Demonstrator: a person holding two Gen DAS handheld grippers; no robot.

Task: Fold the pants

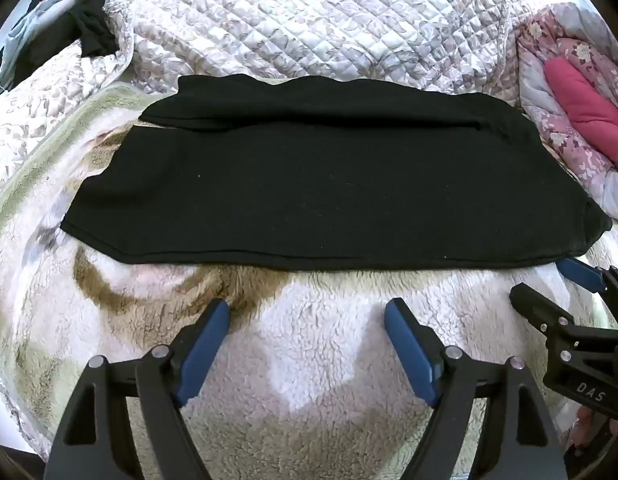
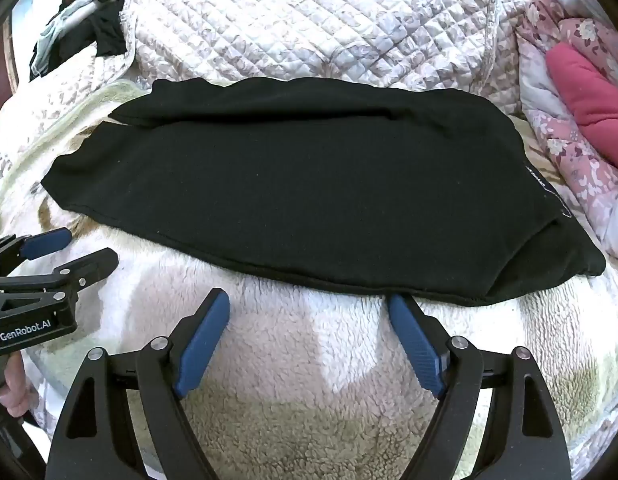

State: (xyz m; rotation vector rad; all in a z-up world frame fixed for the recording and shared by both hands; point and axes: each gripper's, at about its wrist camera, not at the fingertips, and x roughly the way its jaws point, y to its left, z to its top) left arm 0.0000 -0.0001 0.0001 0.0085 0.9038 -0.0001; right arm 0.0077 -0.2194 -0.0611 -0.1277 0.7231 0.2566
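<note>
Black pants (image 1: 309,184) lie flat on a fleecy blanket (image 1: 309,340), folded lengthwise, stretching left to right; they also show in the right wrist view (image 2: 309,196). My left gripper (image 1: 307,312) is open and empty, just short of the pants' near edge. My right gripper (image 2: 309,306) is open and empty, its right fingertip touching the near hem. The right gripper also shows at the right of the left wrist view (image 1: 549,284), and the left gripper at the left of the right wrist view (image 2: 89,248).
A quilted cover (image 1: 309,20) lies bunched behind the pants. A pink floral quilt (image 1: 569,80) with a pink cushion (image 1: 585,108) lies at the right. Dark clothes (image 1: 69,28) hang at the far left.
</note>
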